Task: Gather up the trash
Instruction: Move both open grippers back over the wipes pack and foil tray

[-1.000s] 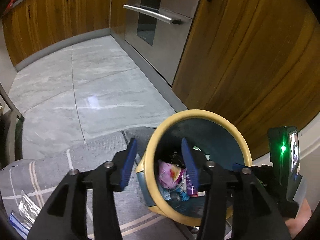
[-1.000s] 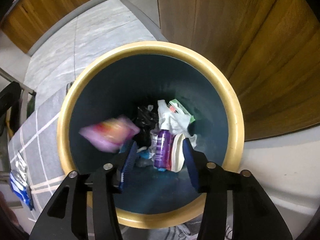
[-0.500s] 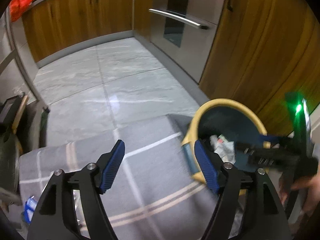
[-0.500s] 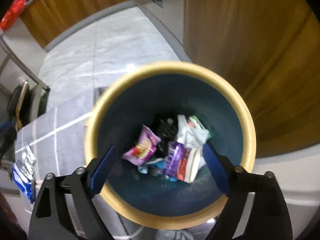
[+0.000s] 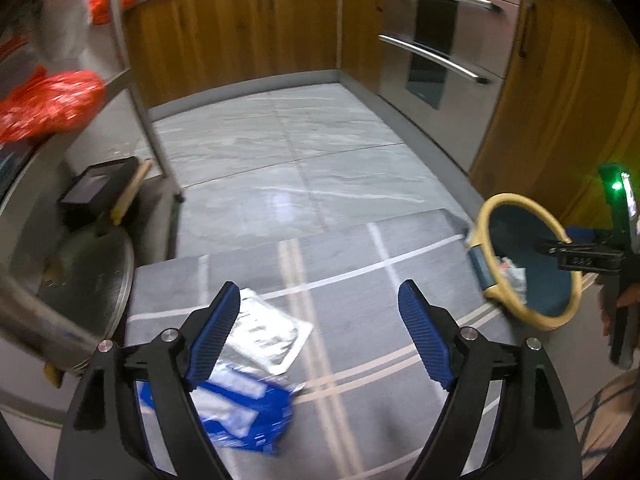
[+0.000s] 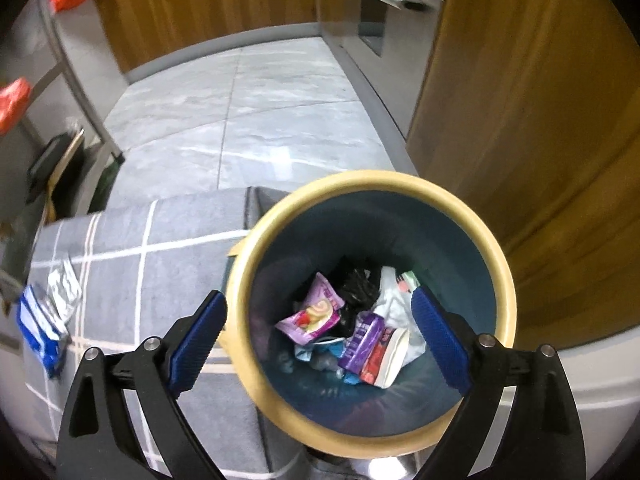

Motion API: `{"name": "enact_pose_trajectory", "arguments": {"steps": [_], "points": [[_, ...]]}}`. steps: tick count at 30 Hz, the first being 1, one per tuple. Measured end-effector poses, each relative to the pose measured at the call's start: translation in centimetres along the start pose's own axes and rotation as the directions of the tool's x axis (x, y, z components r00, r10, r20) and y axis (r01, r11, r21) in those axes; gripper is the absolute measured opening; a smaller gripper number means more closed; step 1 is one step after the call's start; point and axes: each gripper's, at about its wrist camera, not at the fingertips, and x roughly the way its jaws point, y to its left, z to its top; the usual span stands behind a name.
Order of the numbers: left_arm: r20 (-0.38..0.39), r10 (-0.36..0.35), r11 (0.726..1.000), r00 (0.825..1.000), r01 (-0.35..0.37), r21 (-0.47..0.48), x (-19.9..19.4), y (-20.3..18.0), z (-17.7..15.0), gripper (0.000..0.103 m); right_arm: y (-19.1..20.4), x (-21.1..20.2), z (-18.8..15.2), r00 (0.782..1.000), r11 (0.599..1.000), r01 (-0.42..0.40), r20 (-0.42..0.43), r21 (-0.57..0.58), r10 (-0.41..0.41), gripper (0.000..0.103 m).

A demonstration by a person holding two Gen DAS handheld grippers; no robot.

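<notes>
Two wrappers left on rug: silver pouch point(image 5: 272, 330), blue packet point(image 5: 244, 408). Pink wrapper point(image 6: 314, 316) now inside bin point(image 6: 496, 272). Right gripper point(image 6: 318, 342) spread wide, empty. Left gripper point(image 5: 320, 334) swung from bin toward pouch, jaws opening, empty.

Domestic kitchen. Evidence: warm brown wooden cabinet fronts point(image 5: 240, 36) along two walls on a grey plinth; a built-in stainless-steel oven with bar handles point(image 5: 436, 60); pale grey marbled floor tiles point(image 5: 288, 160); a grey rug with white grid lines point(image 5: 344, 280) (laid before the units); a round yellow-rimmed waste bin point(image 6: 505, 276).
</notes>
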Motion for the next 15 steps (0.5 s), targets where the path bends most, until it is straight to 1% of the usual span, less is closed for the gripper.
{"name": "enact_pose_trajectory", "arguments": {"steps": [3,5,7,8,10,15], "points": [[-0.006,0.047,0.999,0.999,-0.047,-0.013,-0.3,2.3,-1.3,0.081,1.3,-0.3,-0.1,1.000,0.998,0.014,0.005,-0.053,-0.013,0.093],[-0.016,0.070,0.997,0.997,-0.071,-0.041,-0.2,3.9,-2.0,0.081,1.8,-0.5,-0.1,1.000,0.997,0.020,0.010,-0.072,-0.019,0.093],[-0.020,0.079,0.993,0.997,-0.081,-0.090,-0.1,5.6,-2.5,0.081,2.5,-0.8,0.0,1.000,0.996,0.023,0.016,-0.085,-0.022,0.093],[-0.021,0.075,0.988,0.997,-0.077,-0.132,-0.1,6.5,-2.6,0.082,3.0,-1.0,0.0,1.000,0.996,0.019,0.019,-0.087,-0.017,0.093],[-0.021,0.070,0.981,0.997,-0.073,-0.178,-0.2,7.7,-3.0,0.082,4.0,-1.7,0.2,0.999,0.996,-0.005,0.038,-0.088,0.008,0.094],[-0.032,0.088,0.979,0.996,-0.093,-0.181,-0.1,9.2,-4.1,0.083,6.9,-2.6,0.7,0.997,0.993,-0.044,0.062,-0.108,0.051,0.094]]}}
